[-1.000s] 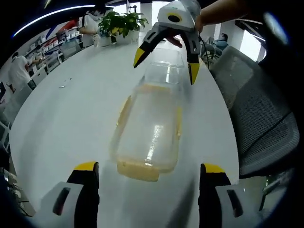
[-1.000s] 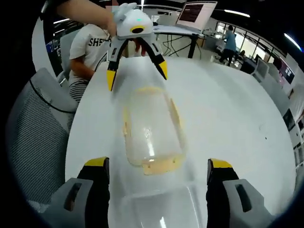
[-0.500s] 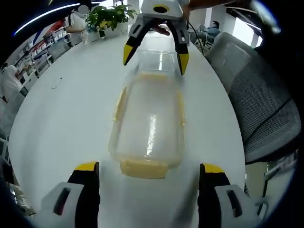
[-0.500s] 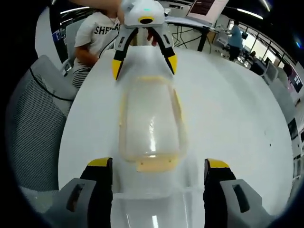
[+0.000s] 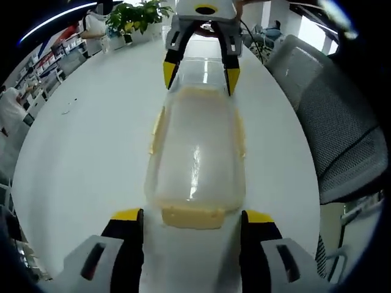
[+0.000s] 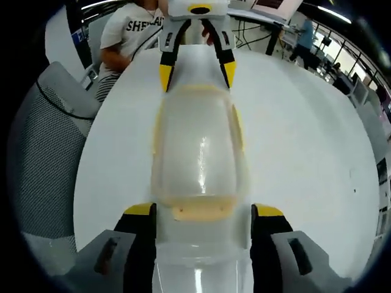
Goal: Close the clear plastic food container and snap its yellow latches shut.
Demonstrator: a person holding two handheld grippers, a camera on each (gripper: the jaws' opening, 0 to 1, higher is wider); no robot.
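Note:
A long clear plastic container (image 5: 195,152) (image 6: 200,152) lies on the white table (image 5: 79,140) between my two grippers, which face each other. It has yellow latches along its sides and at its ends, one end latch (image 5: 192,217) close to my left gripper (image 5: 193,227) and one (image 6: 201,211) close to my right gripper (image 6: 203,232). Both grippers are open, each straddling an end with the fingers close beside the walls. A clear flat part (image 6: 201,268) runs on between the right fingers. The right gripper (image 5: 201,76) and the left gripper (image 6: 197,74) each appear at the other view's top.
A grey mesh chair (image 5: 342,134) (image 6: 43,152) stands at the table's edge beside the container. A potted plant (image 5: 137,15) sits at the far end of the table. A person in a white shirt (image 6: 131,30) sits behind the left gripper. Bare table lies on the other side.
Both grippers have moved in toward the container's ends, lined up with it, and their jaws have narrowed around it. The container itself has not moved.

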